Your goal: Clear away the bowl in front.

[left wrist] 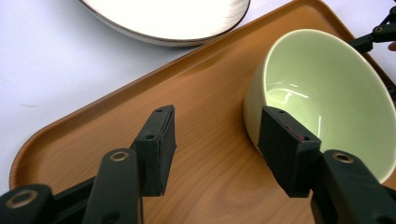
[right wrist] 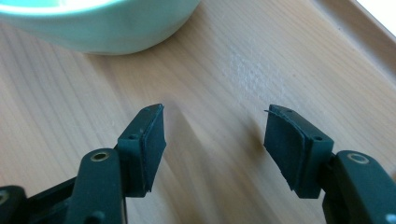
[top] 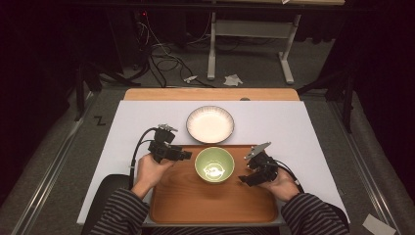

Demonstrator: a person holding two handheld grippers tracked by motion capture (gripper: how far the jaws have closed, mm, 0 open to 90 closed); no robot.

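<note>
Lighting: overhead, bench bright, room beyond its far edge dark. Glare: white plate (top: 210,124) blown out; highlights inside green bowl (top: 214,164). Focus: right gripper view soft, bowl rim overexposed.

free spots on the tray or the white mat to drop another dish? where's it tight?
Free: the near half of the wooden tray, between the green bowl and the tray's near rim; the white mat right of the white plate; the mat's left strip. Tight: the tray's far edge, where the bowl sits between the open left gripper and open right gripper, plate just beyond.
</note>
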